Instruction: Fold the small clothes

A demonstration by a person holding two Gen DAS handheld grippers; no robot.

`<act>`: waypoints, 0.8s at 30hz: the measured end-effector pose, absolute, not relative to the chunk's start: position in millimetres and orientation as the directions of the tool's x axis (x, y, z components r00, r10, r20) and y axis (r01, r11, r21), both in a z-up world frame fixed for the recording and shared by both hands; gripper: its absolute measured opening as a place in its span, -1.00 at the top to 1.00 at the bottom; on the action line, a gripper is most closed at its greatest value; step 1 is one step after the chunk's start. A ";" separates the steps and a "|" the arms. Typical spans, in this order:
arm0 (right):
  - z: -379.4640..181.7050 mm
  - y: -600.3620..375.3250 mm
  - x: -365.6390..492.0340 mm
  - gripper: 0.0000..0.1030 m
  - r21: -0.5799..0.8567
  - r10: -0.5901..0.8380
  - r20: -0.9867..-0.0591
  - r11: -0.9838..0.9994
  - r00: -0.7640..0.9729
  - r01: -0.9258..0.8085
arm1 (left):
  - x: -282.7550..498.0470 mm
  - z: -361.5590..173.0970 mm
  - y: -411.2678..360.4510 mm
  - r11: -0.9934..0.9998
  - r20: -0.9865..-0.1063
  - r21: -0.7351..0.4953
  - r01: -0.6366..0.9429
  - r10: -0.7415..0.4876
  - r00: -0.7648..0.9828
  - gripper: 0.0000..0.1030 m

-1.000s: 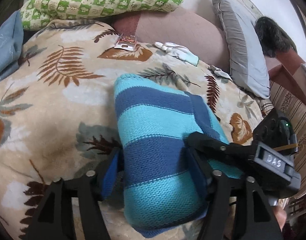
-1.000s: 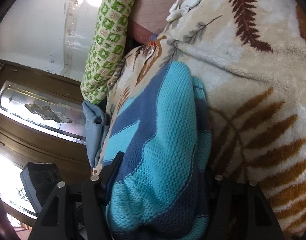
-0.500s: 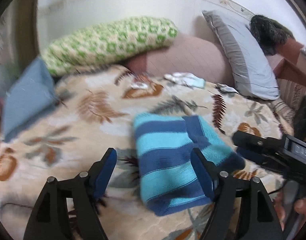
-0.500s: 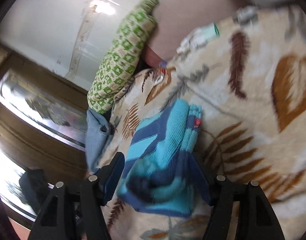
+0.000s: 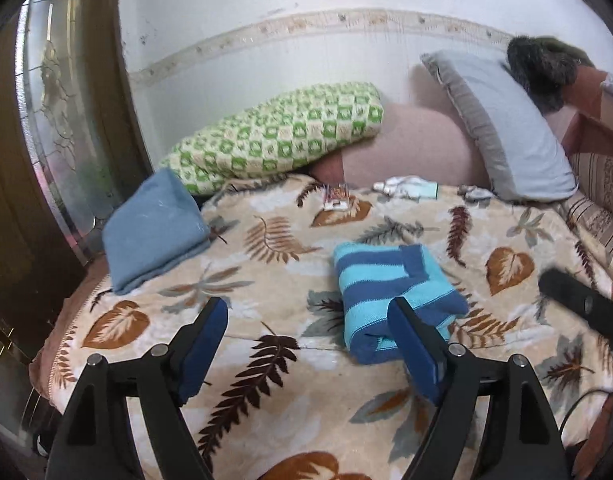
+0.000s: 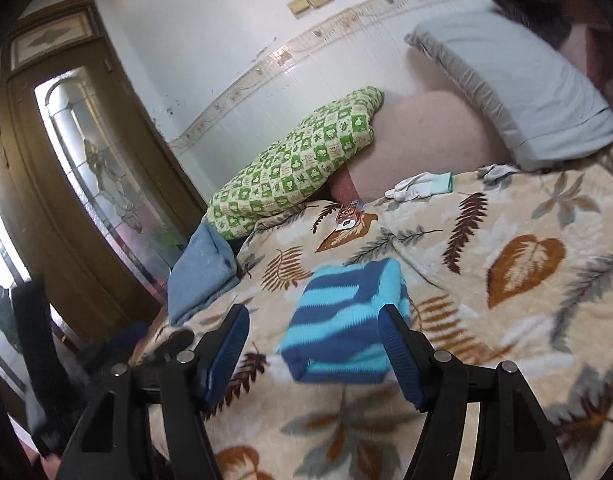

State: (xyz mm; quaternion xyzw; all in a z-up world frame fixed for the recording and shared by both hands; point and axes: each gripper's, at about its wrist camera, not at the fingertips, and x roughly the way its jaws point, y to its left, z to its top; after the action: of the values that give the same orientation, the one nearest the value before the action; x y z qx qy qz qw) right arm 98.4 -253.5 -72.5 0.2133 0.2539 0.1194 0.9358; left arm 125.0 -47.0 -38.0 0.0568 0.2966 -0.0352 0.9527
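Left gripper (image 5: 308, 344) hung above the leaf-print blanket (image 5: 266, 392), jaws opening w/ nothing between them. Right gripper (image 6: 314, 350) was spread too, empty. Folded blue-striped sweater (image 5: 390, 294) lay on the blanket just ahead of both, not touched. Farther off: folded light-blue cloth (image 5: 154, 226) to the left, white glove (image 5: 406, 188), green checkered pillow (image 5: 278, 138) at the wall.

Folded striped sweater (image 5: 394, 300) lies on leaf-print blanket (image 5: 266, 240), left gripper (image 5: 310, 344) jaws opening.
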 end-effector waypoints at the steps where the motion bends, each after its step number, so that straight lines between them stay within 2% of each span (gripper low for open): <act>1: -68.7 -252.2 88.1 -0.36 0.449 0.327 -0.421 0.885 0.846 -0.119 | 119.4 -32.5 -46.2 0.992 -0.562 0.083 0.099 -0.036 0.826 -0.60; 7: -32.0 -231.6 35.9 -0.36 0.322 0.274 -0.412 0.936 0.869 -0.143 | 85.7 3.9 -41.6 0.993 -0.511 0.075 0.090 -0.039 0.859 -0.60; 12: 2.5 -212.1 0.1 -0.41 0.225 0.227 -0.368 0.963 0.902 -0.150 | 63.2 23.2 -34.5 0.993 -0.480 0.095 0.066 -0.013 0.877 -0.61; 17: 14.9 -197.9 -22.9 -0.44 0.170 0.198 -0.373 0.975 0.906 -0.142 | 49.7 30.2 -16.1 0.996 -0.469 0.091 0.025 0.021 0.883 -0.69; 24: 17.9 -189.9 -34.6 -0.44 0.157 0.206 -0.385 0.975 0.900 -0.156 | 43.8 26.0 7.5 0.995 -0.472 0.088 -0.040 0.077 0.878 -0.69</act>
State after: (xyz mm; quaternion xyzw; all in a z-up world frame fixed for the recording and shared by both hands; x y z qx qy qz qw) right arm -34.6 -189.9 17.9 0.0614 0.2036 0.0933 0.9727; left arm 43.8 7.5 26.0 0.0376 0.2451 0.0303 0.9683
